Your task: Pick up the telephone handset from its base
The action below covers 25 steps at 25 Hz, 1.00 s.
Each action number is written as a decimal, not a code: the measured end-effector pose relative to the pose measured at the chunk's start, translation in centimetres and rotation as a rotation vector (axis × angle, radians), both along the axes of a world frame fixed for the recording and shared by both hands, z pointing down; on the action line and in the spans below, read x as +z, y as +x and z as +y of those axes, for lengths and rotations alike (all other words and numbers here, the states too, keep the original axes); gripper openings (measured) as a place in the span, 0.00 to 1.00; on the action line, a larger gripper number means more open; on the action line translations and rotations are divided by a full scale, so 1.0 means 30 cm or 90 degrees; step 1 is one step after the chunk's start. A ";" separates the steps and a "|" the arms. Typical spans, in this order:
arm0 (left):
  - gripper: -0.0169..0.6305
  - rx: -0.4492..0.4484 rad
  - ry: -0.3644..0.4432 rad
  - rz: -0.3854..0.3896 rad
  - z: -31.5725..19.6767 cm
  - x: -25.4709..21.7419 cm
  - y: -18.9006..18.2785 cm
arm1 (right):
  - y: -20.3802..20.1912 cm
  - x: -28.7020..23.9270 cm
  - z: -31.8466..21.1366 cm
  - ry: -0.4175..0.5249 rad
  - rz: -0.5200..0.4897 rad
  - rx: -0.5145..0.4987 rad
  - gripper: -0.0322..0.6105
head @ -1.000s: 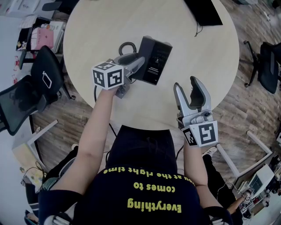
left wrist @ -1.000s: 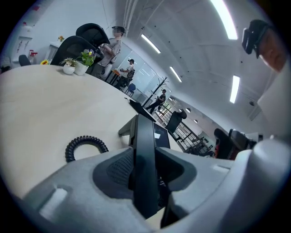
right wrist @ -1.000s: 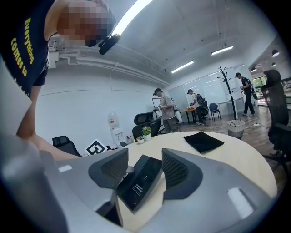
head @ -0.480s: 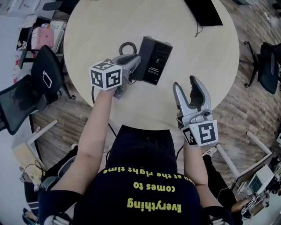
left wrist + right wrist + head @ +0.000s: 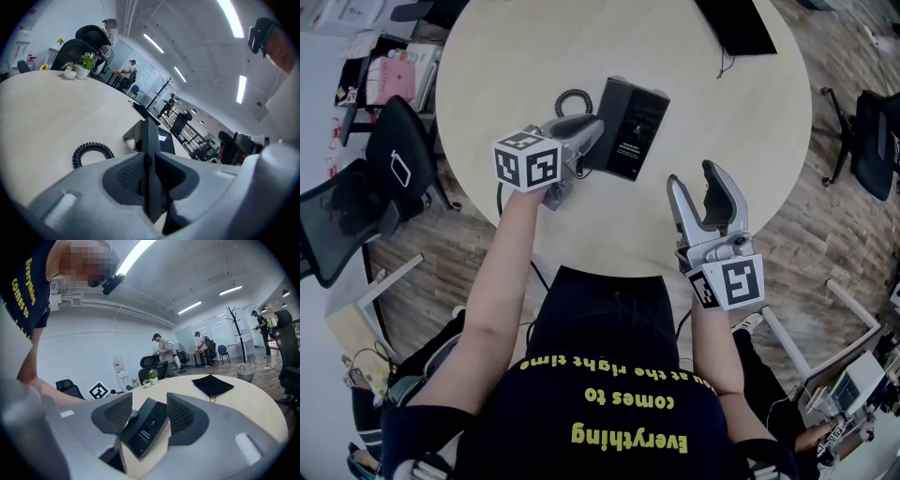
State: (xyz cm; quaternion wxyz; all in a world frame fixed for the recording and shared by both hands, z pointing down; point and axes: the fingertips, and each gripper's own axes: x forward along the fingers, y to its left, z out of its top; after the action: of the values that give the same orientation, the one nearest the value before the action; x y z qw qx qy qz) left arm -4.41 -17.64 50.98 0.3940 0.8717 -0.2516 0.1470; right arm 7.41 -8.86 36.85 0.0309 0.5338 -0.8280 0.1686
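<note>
Left claw (image 5: 592, 139) pinches the telephone handset (image 5: 151, 150) on the base's (image 5: 633, 127) left edge, long axis along the narrow, just-eased jaws (right claw (image 5: 705, 202) wide, empty, well apart).

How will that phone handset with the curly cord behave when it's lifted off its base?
The handset looks like rigid, smooth plastic, so probably stiff and a bit slippery. Its coiled cord lies slack on the table, so it should stretch and tug gently. That pull might shift the slim base.
</note>
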 end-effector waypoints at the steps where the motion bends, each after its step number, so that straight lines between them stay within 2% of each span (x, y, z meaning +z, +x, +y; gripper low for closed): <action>1: 0.14 0.001 0.007 -0.008 -0.002 0.002 0.002 | 0.000 0.000 -0.001 0.000 0.000 0.000 0.40; 7: 0.16 -0.003 0.017 -0.018 -0.001 0.004 0.003 | -0.002 0.002 -0.005 -0.001 0.000 0.000 0.40; 9: 0.11 -0.002 0.021 -0.029 -0.001 0.004 -0.002 | -0.004 0.000 -0.004 0.000 0.000 -0.001 0.40; 12: 0.09 0.012 0.026 -0.042 0.003 -0.005 -0.003 | -0.004 -0.004 -0.003 0.001 0.000 -0.003 0.40; 19: 0.09 0.021 0.012 -0.007 0.014 -0.028 -0.002 | 0.002 -0.002 -0.015 -0.001 0.002 -0.001 0.40; 20: 0.09 0.020 0.010 -0.008 0.012 -0.023 -0.002 | -0.001 -0.001 -0.014 -0.001 0.002 -0.001 0.40; 23: 0.21 0.023 -0.005 0.003 0.014 -0.016 0.009 | -0.010 0.000 -0.012 -0.001 0.002 -0.003 0.40; 25: 0.22 0.023 -0.007 0.006 0.014 -0.015 0.013 | -0.011 0.002 -0.011 -0.002 0.002 -0.003 0.40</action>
State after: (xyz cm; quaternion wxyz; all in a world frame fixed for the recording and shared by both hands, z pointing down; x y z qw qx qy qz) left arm -4.01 -17.22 50.52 0.3976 0.8744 -0.2333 0.1516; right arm 7.09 -9.17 36.90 0.0337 0.5323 -0.8288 0.1691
